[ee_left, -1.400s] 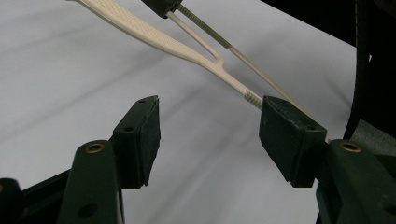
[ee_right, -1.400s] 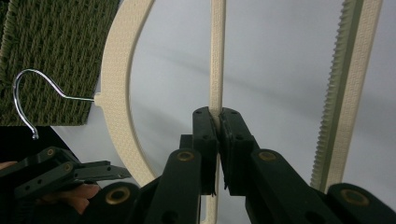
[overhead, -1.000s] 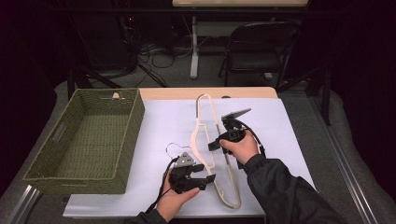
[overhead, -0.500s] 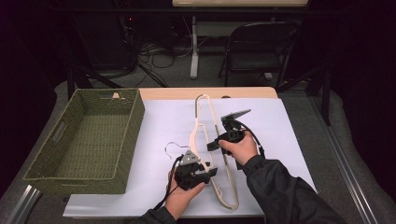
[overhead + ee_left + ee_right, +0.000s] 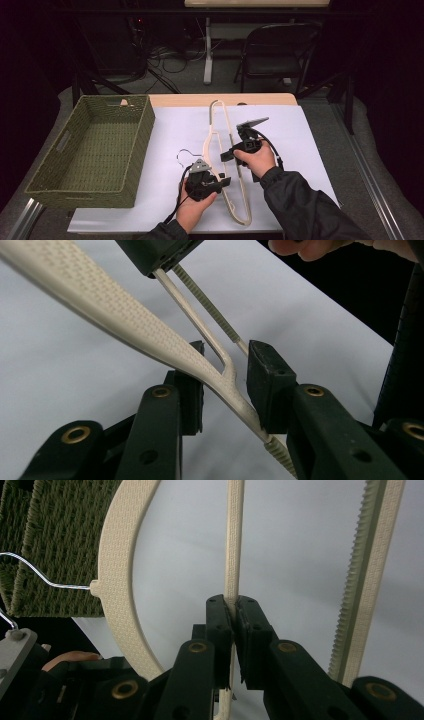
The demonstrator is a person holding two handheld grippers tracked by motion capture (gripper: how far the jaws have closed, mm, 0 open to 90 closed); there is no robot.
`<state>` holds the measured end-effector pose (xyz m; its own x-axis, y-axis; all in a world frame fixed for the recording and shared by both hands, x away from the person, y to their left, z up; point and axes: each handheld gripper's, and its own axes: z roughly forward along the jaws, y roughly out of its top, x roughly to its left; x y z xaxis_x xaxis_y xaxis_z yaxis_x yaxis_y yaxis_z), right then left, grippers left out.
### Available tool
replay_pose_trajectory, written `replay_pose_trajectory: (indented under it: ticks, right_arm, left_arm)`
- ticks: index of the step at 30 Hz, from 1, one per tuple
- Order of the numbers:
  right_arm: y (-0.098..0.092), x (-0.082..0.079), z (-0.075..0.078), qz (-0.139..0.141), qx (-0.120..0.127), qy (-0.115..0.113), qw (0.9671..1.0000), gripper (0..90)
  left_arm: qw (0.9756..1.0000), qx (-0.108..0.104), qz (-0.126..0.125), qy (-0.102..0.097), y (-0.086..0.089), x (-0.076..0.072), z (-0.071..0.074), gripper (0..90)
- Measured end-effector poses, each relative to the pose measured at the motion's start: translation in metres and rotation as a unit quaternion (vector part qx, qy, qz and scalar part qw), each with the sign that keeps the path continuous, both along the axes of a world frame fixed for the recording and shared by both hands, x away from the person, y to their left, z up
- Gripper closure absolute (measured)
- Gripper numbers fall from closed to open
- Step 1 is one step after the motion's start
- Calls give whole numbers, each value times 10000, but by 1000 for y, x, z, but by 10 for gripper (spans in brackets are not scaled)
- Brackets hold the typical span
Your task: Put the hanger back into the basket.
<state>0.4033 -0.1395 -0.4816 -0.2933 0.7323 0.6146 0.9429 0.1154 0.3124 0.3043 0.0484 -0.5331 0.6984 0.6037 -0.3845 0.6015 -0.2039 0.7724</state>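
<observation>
A cream plastic hanger with a wire hook lies lengthwise on the white table. My right gripper is shut on its thin inner bar, the pads pinching it in the right gripper view. My left gripper sits at the hanger's near end. Its jaws have just been closing. The hanger's broad arm runs between the pads, and a gap still shows beside it. The right gripper's jaws hold the bar farther along.
A green woven basket stands at the table's left, close to the hook. A folding chair and cables lie beyond the far edge. The person's sleeve crosses the near right corner.
The left gripper has shifted a little to the right onto the hanger's near end, and its jaws have narrowed around the arm. The right gripper and the hanger have stayed put.
</observation>
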Motion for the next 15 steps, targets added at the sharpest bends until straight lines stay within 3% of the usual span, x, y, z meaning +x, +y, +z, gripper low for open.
replay_pose_trajectory:
  ticks: [4,15]
  right_arm:
    - [-2,0,2,-26,64,23,10000,848]
    - [-10,1,11,-129,283,-157,9994,820]
  left_arm:
    - [9999,-60,-17,84,2,2,5,711]
    - [9999,104,26,131,10,11,23,769]
